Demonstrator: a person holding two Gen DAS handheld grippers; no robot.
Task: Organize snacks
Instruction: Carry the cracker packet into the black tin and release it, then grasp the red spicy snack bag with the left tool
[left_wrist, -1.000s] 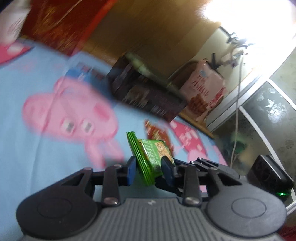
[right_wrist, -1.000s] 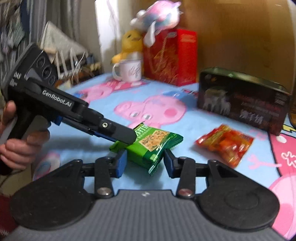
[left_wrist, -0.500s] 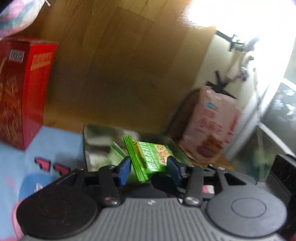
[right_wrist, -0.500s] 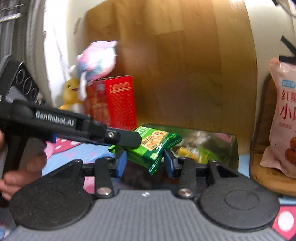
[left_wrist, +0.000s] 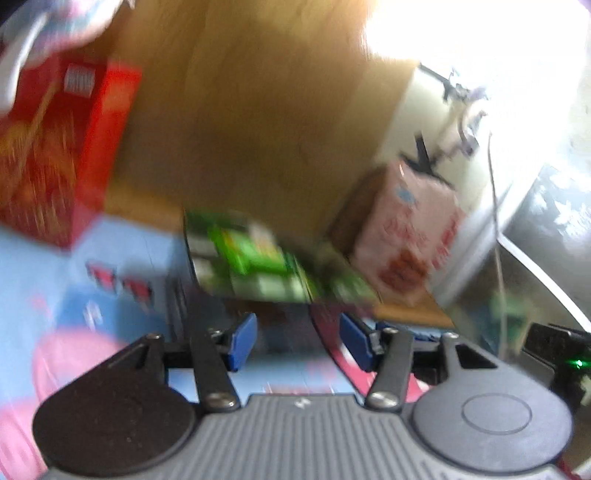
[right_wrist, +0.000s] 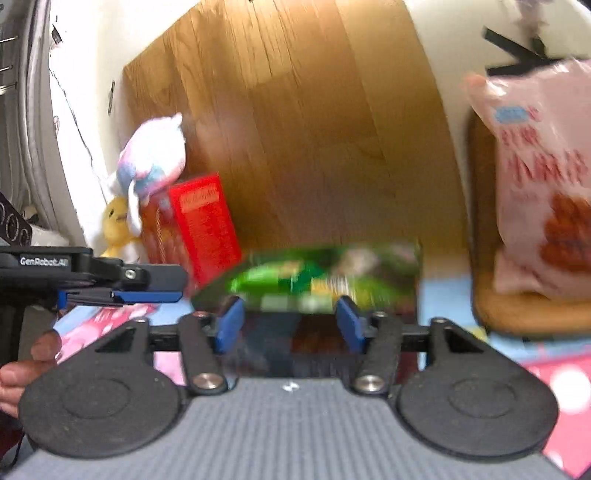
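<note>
While both tools hang over the tin, status:
left tool (left_wrist: 297, 341): jaws apart, nothing between the pads; just been opening.
right tool (right_wrist: 290, 323): jaws wide, empty; just been opening too.
green snack packs (right_wrist: 273, 278): blurred, lying inside the open tin (right_wrist: 410, 273), past both sets of fingertips.
tin: on the blue cartoon-print sheet (left_wrist: 48, 266), in front of the wooden panel (right_wrist: 314, 129).
red box (right_wrist: 201, 225): left of tin, plush toy (right_wrist: 151, 162) on top.
pink snack bag (right_wrist: 543, 184): right of tin.
hand (right_wrist: 22, 373): holds the left tool, left of tin.
</note>
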